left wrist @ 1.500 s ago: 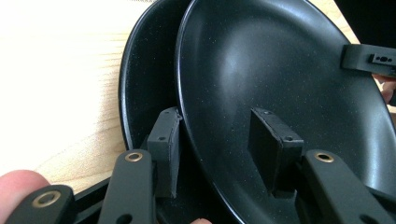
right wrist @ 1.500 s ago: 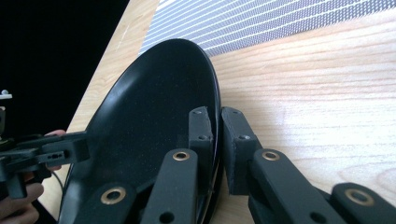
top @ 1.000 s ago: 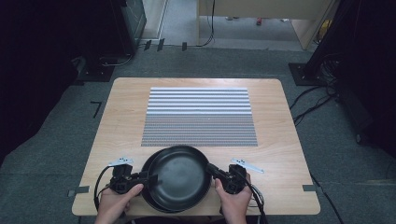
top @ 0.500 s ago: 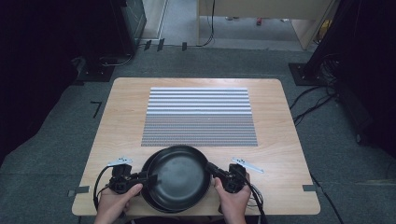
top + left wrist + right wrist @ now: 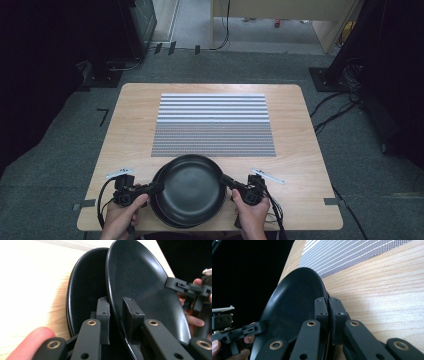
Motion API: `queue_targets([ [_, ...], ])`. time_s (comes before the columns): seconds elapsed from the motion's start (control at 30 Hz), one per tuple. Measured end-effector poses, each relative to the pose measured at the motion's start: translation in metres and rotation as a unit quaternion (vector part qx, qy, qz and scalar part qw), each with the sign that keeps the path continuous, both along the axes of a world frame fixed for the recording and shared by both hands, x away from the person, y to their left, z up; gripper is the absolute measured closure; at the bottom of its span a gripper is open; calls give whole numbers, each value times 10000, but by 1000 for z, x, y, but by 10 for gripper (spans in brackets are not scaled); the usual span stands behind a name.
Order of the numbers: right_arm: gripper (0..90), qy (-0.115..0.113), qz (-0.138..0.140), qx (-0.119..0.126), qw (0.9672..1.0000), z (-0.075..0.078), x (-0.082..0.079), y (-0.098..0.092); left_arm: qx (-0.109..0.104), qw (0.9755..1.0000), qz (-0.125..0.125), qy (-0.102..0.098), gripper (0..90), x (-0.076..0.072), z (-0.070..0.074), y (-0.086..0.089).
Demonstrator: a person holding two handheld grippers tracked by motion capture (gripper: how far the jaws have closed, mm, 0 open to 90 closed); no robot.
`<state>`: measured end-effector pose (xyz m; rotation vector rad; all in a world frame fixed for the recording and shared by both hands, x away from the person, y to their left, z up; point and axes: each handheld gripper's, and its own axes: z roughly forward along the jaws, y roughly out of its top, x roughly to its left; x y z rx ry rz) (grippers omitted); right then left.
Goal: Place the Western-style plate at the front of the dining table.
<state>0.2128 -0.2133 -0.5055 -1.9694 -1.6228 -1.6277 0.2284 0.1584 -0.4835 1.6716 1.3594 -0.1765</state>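
Our left tool has just been closing and now pinches the left rim of the upper black plate, which sits on a second plate at the near edge of the tabletop. In the left gripper view the bite looks shallow and may slip. Our right tool is clamped on the right rim; uneven lifting could tilt the plate or drag the lower one.

You look down from above at the light wooden table; both gripper cameras sit close, facing across the shared round black plate.
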Motion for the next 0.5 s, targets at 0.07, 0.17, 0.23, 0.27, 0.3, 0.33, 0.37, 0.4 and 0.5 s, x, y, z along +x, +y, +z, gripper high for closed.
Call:
queue_targets([
  [0.07, 866, 55, -13, 21, 10000, 0, 0, -1, -17, 10000, 37, -13, 777, 0, 1, -1],
  [0.17, 866, 191, -29, 102, 9998, 1, 1, -2, -36, 10000, 76, 7, 778, 1, 3, -2],
  [0.23, 865, 194, -34, 106, 9997, 2, 1, -3, 25, 10000, 64, -27, 778, 2, 6, -5],
  [0.27, 864, 204, -12, 145, 9997, 4, 3, -6, -44, 10000, 78, -42, 779, 3, 8, -6],
  [0.3, 864, 204, -12, 145, 9997, 4, 3, -6, -44, 10000, 78, -42, 779, 3, 8, -6],
  [0.33, 863, 222, 10, 200, 9996, 7, 6, -9, -62, 9999, 76, -54, 779, 5, 11, -8],
  [0.37, 863, 209, 16, 192, 9996, 9, 7, -10, -70, 9999, 78, -48, 778, 7, 12, -9],
  [0.4, 863, 189, 20, 162, 9997, 11, 10, -11, -65, 9999, 88, -49, 778, 9, 13, -11],
  [0.5, 861, 184, 27, 147, 9997, 16, 16, -13, -37, 9999, 112, -57, 776, 15, 17, -14],
])
